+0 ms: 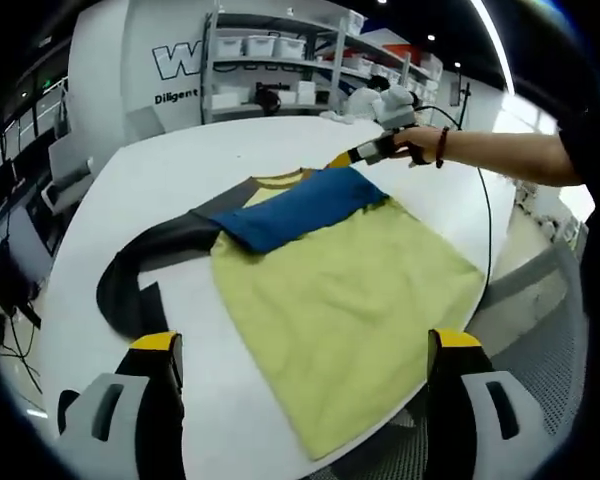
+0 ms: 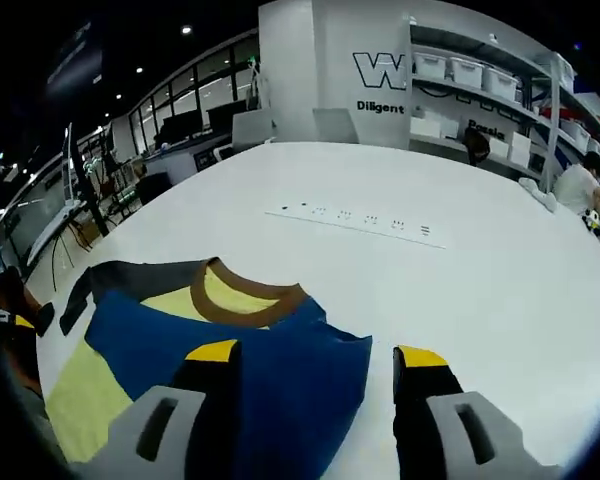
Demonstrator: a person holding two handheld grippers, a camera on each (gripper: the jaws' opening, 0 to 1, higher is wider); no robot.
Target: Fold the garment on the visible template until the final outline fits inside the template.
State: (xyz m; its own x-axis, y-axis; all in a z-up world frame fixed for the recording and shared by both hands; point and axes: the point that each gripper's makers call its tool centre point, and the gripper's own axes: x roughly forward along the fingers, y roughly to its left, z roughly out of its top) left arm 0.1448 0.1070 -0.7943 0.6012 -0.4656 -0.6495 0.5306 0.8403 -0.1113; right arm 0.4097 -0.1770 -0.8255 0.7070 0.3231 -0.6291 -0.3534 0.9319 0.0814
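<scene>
The garment (image 1: 350, 300) is pale yellow-green, with a blue sleeve (image 1: 300, 208) folded across it, a brown collar band (image 2: 242, 292) and a dark grey, perhaps black, sleeve (image 1: 145, 262). The tabletop (image 1: 180, 170) is plain white. Both grippers' fingers (image 1: 155, 342) are black with yellow tips.

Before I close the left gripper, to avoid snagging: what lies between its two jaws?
In the left gripper view, the left gripper is open, and the yellow body of the garment lies between its jaws, on the white table.
</scene>
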